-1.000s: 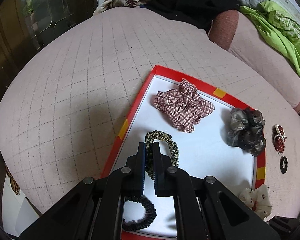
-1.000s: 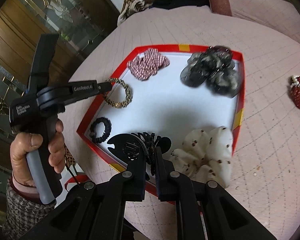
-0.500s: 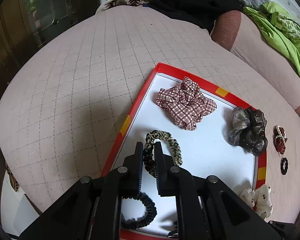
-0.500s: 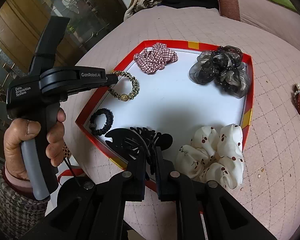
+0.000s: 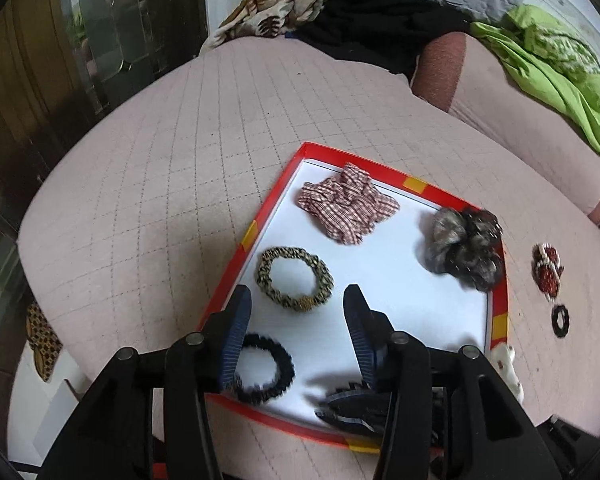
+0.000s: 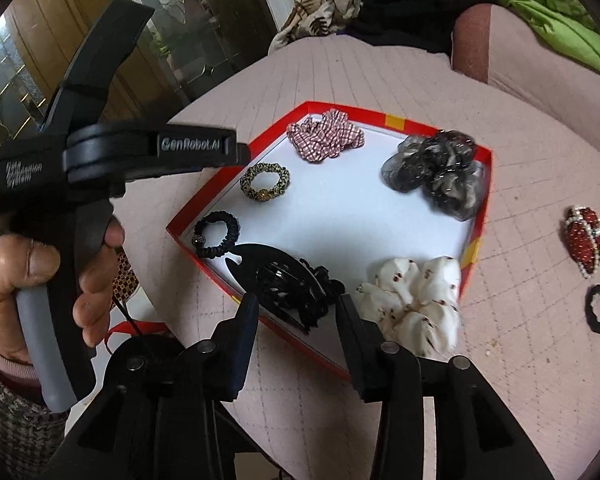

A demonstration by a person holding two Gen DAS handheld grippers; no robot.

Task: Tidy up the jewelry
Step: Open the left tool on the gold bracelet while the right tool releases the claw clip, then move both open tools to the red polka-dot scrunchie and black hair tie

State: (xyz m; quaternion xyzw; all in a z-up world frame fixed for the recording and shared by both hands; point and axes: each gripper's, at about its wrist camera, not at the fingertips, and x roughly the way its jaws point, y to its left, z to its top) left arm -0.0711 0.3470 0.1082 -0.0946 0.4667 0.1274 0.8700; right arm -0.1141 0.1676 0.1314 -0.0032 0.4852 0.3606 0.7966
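Both grippers are released, jaws spread and empty. Left gripper (image 5: pixel 296 332) hangs over the near-left corner of the red-rimmed white tray (image 5: pixel 452 196), with the leopard-print hair tie (image 5: pixel 295 279) lying flat just ahead. Right gripper (image 6: pixel 296 320) sits above the black claw clip (image 6: pixel 284 280) at the tray's near edge. Likely next: red beaded brooch (image 6: pixel 584 242) and small black ring (image 6: pixel 599 308) on the pink quilt, off the tray's right edge; the right gripper is nearer.

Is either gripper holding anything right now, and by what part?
Nothing is held. The left gripper and the right gripper are both open and empty.
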